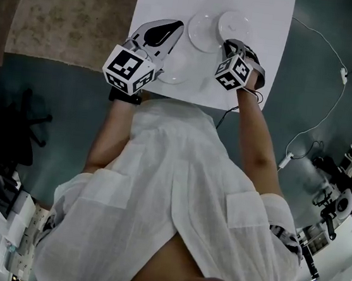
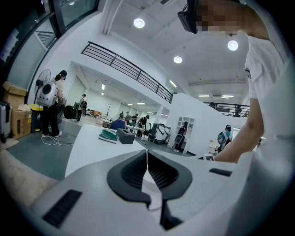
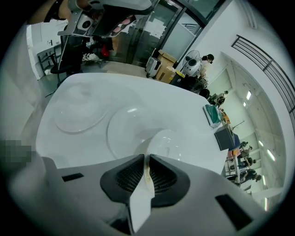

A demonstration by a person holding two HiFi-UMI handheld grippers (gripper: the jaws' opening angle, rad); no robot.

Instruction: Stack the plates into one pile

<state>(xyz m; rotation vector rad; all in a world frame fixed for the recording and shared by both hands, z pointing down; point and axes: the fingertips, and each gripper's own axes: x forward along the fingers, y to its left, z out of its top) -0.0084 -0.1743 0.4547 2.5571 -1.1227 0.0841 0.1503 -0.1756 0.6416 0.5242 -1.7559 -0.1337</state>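
Three white plates are on or over the white table. My right gripper is shut on the rim of a small plate, which it holds tilted over the edge of a larger plate. A third plate lies near the table's front edge, partly under my left gripper. The left jaws are shut with nothing between them and point almost level across the table.
A green object and a black box sit at the table's far end. A white cable runs over the floor to the right. A black chair stands left. Several people stand in the hall.
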